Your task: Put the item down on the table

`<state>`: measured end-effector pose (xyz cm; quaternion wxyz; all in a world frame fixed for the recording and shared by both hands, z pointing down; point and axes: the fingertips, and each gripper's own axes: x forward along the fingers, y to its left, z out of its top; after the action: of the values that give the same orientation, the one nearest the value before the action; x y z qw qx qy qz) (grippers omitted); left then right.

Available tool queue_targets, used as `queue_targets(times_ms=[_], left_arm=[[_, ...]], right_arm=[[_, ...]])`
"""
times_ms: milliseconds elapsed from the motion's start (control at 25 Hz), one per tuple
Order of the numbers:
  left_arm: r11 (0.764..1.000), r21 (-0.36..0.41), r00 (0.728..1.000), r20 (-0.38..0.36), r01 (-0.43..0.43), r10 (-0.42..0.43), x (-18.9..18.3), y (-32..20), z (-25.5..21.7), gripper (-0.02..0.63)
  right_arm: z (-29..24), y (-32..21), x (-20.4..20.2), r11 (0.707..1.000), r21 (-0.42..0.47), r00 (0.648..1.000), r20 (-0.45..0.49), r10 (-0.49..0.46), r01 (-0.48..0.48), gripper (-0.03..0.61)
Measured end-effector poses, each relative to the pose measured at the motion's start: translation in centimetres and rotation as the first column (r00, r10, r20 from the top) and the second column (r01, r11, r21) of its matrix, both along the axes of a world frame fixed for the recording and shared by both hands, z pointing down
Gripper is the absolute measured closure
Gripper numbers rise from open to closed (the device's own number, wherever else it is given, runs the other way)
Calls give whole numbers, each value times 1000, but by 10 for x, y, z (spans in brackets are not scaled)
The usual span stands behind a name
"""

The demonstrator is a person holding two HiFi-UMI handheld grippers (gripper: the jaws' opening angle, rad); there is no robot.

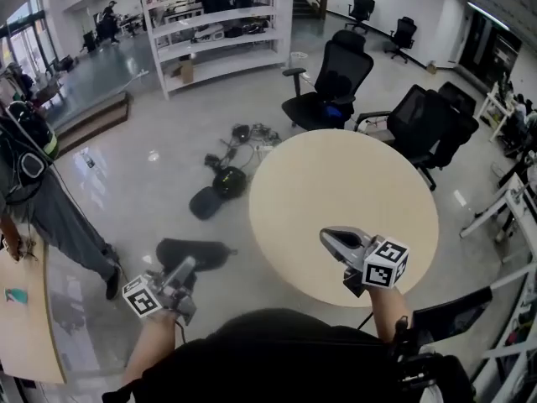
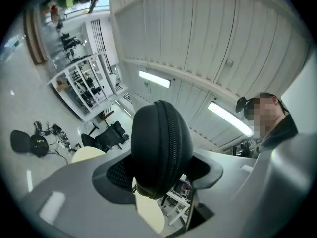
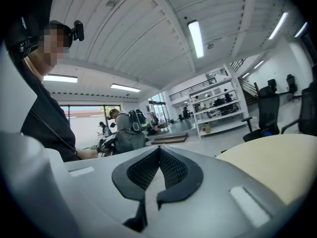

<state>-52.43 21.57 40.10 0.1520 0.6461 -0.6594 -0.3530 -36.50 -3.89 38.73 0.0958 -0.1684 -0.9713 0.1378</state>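
Note:
A black zippered oval case (image 2: 161,143) is clamped between the pads of my left gripper (image 2: 161,171). In the head view that left gripper (image 1: 186,265) hangs over the floor to the left of the round beige table (image 1: 344,183), and the case (image 1: 193,253) sticks out beyond its jaws. My right gripper (image 1: 331,238) is over the table's near edge and points left. Its ribbed pads (image 3: 171,170) meet with nothing between them, and the tabletop (image 3: 277,162) shows to their right.
Black office chairs (image 1: 331,78) (image 1: 428,124) stand behind the table. A black helmet-like thing (image 1: 228,181), a dark pad (image 1: 204,201) and cables lie on the floor to its left. A person (image 1: 42,191) stands by a wooden desk (image 1: 25,309) at far left. White shelving (image 1: 214,23) is at the back.

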Motion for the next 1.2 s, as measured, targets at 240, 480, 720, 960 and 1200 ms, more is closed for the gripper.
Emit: queue_targets(times_ms=[240, 480, 720, 960, 1200], left_arm=[[981, 12, 976, 98, -195, 193, -19, -104, -43, 333], [946, 8, 940, 117, -325, 321, 25, -228, -62, 334], [892, -15, 887, 101, -452, 451, 45, -364, -73, 334], [821, -58, 808, 147, -568, 570, -8, -530, -71, 336], [711, -72, 697, 152, -699, 701, -80, -703, -47, 336]], right_arm=[[-13, -37, 49, 983, 11, 983, 10, 182, -182, 565], [-27, -91, 134, 954, 53, 955, 36, 293, -295, 565], [-16, -146, 180, 909, 23, 909, 14, 416, -416, 565], [13, -216, 147, 836, 0, 835, -48, 548, -549, 564], [33, -300, 70, 733, -31, 732, -95, 674, -679, 565]])
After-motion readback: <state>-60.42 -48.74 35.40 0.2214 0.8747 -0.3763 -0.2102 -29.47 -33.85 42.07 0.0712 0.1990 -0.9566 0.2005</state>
